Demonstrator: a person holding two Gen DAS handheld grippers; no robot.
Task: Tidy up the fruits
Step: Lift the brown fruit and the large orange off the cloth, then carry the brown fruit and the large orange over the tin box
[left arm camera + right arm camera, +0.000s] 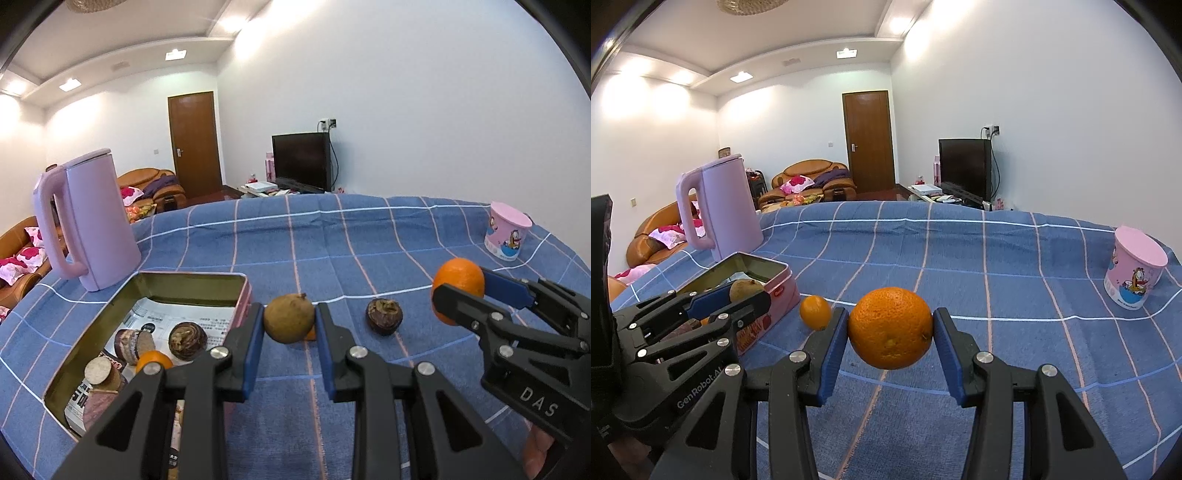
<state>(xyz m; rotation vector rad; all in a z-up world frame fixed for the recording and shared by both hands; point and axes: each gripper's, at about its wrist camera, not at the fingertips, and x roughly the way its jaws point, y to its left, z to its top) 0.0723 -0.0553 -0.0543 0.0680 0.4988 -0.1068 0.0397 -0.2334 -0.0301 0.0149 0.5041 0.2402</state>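
Left gripper point(290, 323) is clamped on a brown round fruit point(289, 318), held clear of the blue checked cloth point(369, 240), just right of the open tin point(192, 282). Right gripper point(890, 328) grips a large orange point(890, 328) between both pads, also raised off the cloth. The tin holds 1 small orange point(153, 360) and several dark brown fruits point(187, 339) on printed paper. A small orange point(815, 312) and 1 dark fruit point(384, 316) lie loose on the cloth. Farther back: pink kettle point(90, 221) left, pink cartoon cup point(508, 230) right.
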